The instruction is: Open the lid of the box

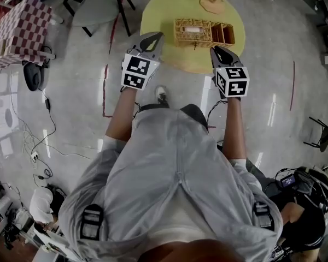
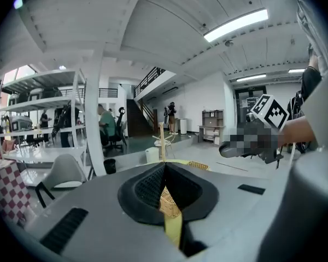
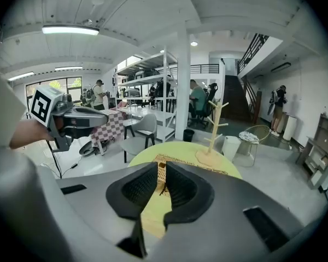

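1. Round yellow table: it fills the far centre of my head view and bears everything the task concerns.
2. Grey chair: it stands on the floor to the left of the table, apart from it.
3. Branched wooden stand: it stands upright on the far part of the table, beyond the box and a little to its right.
4. Wicker box: it sits on the near part of the table, with a darker woven section against its right end. I see it ahead of both grippers, and neither one touches it.
5. Left gripper: I read its jaw tips as pressed together, with nothing pinched. The box shows only in the background, through the gap below the tips. The gripper is near the table's near-left edge.
6. Right gripper: its jaws are slightly spread, and a narrow slit frames the box farther off. Nothing lies between the pads. The gripper is at the table's near-right edge.
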A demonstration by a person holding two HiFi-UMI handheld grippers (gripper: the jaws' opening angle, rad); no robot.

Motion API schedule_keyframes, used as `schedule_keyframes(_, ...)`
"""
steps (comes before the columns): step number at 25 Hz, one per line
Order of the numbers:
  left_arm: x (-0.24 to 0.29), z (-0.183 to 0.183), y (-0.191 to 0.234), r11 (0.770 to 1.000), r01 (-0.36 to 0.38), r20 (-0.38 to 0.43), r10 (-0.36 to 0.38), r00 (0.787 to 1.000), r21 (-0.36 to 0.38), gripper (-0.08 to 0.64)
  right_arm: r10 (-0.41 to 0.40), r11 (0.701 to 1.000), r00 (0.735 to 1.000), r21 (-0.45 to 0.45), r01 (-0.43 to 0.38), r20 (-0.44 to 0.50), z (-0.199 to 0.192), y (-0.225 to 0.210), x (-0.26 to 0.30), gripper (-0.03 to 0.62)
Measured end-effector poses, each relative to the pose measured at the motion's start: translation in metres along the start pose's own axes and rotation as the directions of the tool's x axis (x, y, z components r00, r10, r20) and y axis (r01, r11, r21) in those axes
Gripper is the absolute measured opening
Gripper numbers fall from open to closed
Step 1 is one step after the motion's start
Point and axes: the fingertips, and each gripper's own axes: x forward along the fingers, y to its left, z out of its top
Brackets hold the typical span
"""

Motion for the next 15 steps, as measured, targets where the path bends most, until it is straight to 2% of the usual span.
schedule_keyframes(7, 0.035, -0.038, 0.005, 0.996, 0.065, -0.070, -0.069, 0.995, -0.056, 0.028, 0.025, 0.998, 0.995, 0.058, -0.019, -0.092, -0.028, 0.001, 0.044, 0.101)
schedule_keyframes(10, 0.049, -0.052, 0.007, 0.994, 0.068, -0.095, -0.076, 0.993, -0.085, 0.028, 0.054, 0.994, 0.989, 0.105, -0.040, -0.136, -0.046, -0.001, 0.064, 0.117)
schedule_keyframes(15, 0.066, -0.067, 0.013, 0.993, 0.060, -0.140, -0.074, 0.987, -0.102, 0.028, 0.078, 0.991, 0.977, 0.126, -0.054, -0.199, -0.067, -0.004, 0.095, 0.129)
